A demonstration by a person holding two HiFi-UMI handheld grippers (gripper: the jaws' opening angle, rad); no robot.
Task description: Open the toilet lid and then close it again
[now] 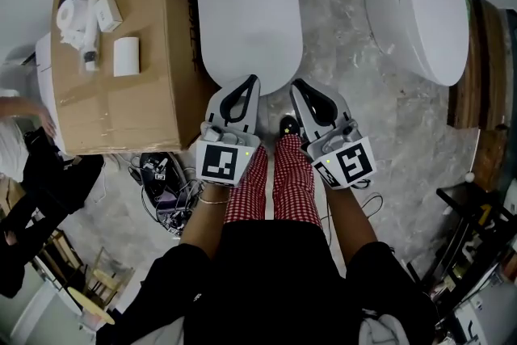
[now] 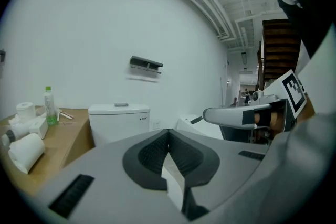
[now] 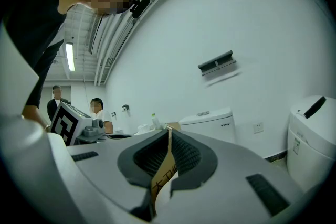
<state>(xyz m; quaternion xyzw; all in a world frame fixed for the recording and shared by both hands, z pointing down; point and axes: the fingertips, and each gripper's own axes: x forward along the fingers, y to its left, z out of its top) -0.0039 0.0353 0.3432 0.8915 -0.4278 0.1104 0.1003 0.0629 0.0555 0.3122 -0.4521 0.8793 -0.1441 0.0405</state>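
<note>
The left tool (image 1: 251, 86) is keeping its jaws pressed together on nothing, and the right tool (image 1: 296, 85) is doing likewise. Both are pointing at the front edge of the toilet lid (image 1: 249, 24), which is lying shut at the upper centre of the frame. A cardboard box (image 1: 121, 105) carrying toilet rolls (image 1: 71, 20) is standing upper left, and a second toilet (image 1: 416, 8) upper right.

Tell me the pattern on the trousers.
The trousers are a red-and-white check, clearest in the head view.
</note>
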